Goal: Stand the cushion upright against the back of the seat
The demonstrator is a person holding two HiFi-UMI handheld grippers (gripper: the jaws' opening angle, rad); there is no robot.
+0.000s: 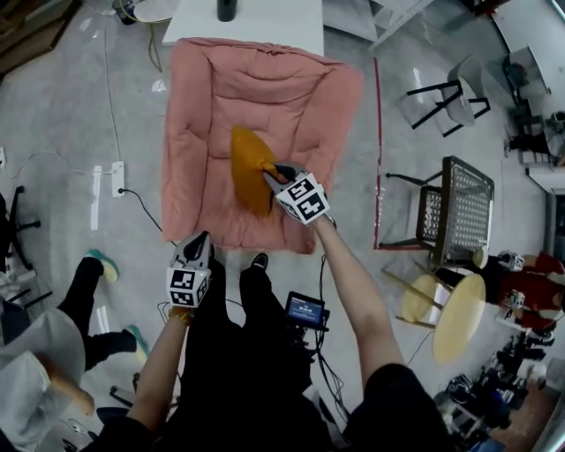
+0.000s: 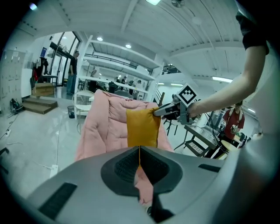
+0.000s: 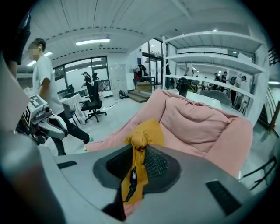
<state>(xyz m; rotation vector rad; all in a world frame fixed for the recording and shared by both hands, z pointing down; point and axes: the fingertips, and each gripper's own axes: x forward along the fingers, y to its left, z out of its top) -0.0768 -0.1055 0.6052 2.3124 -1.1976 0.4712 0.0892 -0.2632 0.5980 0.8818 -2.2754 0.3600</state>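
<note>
Carefully: the right gripper (image 1: 281, 174), clenched on the yellow cushion's (image 1: 250, 168) corner above the pink seat (image 1: 207, 190), should swing it against the backrest (image 1: 265, 75); the left gripper (image 1: 196, 243), closed and seemingly empty, can steady its base.

Bright ceiling light; gripper views bulge, edges dark.

Grey polished floor (image 1: 62, 115) carried a white table (image 1: 265, 26) at the top edge of the head view, with a dark bottle (image 1: 227, 9) standing on it. Right of the table stood a black-framed chair (image 1: 441, 99). Farther right and nearer the camera were a black mesh chair (image 1: 463, 207) and a round wooden table (image 1: 459, 322). Left of the table lay a white power strip (image 1: 117, 178). Strip lights (image 3: 92, 42) lit the ribbed white ceiling (image 2: 183, 26).
</note>
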